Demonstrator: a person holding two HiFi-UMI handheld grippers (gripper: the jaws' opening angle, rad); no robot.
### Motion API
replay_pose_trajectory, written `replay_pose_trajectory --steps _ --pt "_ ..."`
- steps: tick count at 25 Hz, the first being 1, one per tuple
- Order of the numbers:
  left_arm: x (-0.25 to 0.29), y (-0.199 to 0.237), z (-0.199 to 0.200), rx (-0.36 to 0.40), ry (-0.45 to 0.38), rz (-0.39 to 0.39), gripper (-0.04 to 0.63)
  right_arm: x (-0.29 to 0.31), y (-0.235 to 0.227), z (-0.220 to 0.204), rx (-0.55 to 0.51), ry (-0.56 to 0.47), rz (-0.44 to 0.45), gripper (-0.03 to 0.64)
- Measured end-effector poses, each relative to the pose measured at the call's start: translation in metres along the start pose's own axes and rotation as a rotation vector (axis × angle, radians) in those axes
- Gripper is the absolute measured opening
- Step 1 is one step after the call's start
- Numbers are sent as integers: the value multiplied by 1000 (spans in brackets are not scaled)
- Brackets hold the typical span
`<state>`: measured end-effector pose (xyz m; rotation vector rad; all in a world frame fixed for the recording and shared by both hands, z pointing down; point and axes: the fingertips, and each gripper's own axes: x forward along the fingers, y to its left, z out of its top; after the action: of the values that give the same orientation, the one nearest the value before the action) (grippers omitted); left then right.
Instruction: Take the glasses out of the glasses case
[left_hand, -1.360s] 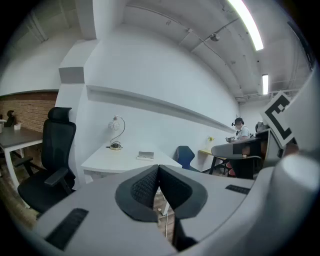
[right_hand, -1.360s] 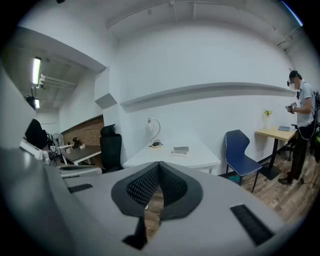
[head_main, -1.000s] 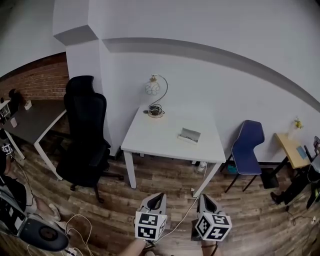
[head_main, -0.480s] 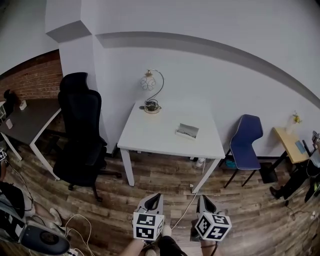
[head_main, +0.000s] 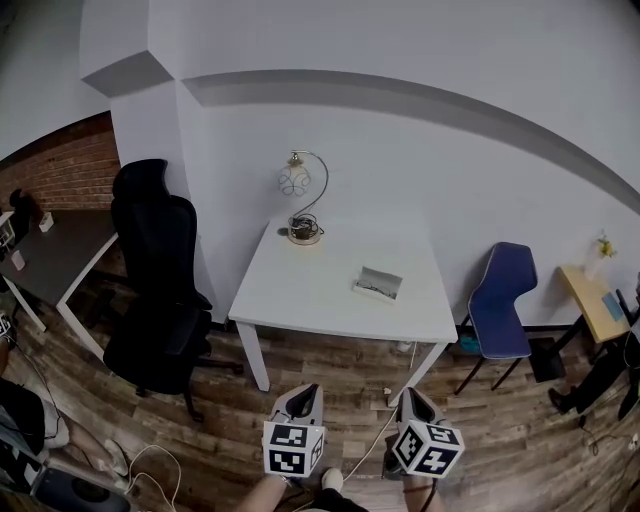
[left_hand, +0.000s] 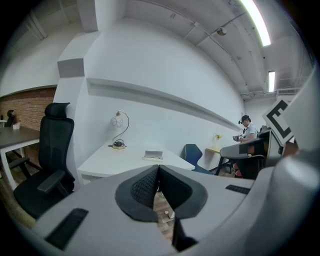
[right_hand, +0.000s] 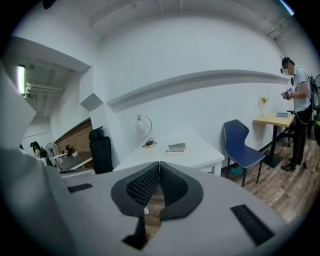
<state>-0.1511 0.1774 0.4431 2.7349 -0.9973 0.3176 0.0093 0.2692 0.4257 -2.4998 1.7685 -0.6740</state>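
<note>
holding left gripper (head_main: 308, 396) and right gripper (head_main: 411, 400) pinched together on nothing, well apart from the glasses case (head_main: 377, 284) lying on the white table (head_main: 290, 295), right of the lamp (head_main: 300, 200). likely to shove the case along if arriving with jaws unopened.

The left hand-held gripper (head_main: 308, 393) and the right hand-held gripper (head_main: 410, 396) were held low and side by side, close to the body, near each other but not touching. Both pointed forward and away from the person. Each one's marker cube faced up toward the head camera, the left cube (head_main: 293, 448) and the right cube (head_main: 427, 448) about level. In each gripper's own view the two dark ribbed pads met at their tips, with nothing between them. Only a small part of the left hand (head_main: 264, 491) and the right hand (head_main: 419, 492) showed below the cubes.
</note>
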Motion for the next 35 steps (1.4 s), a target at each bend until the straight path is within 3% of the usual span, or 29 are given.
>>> replay_pose_trajectory --steps 19,35 --pt "152 14 56 1 10 23 17 140 -60 71 35 7 37 32" --pt "211 25 58 -15 39 49 17 197 -87 70 59 81 47 32"
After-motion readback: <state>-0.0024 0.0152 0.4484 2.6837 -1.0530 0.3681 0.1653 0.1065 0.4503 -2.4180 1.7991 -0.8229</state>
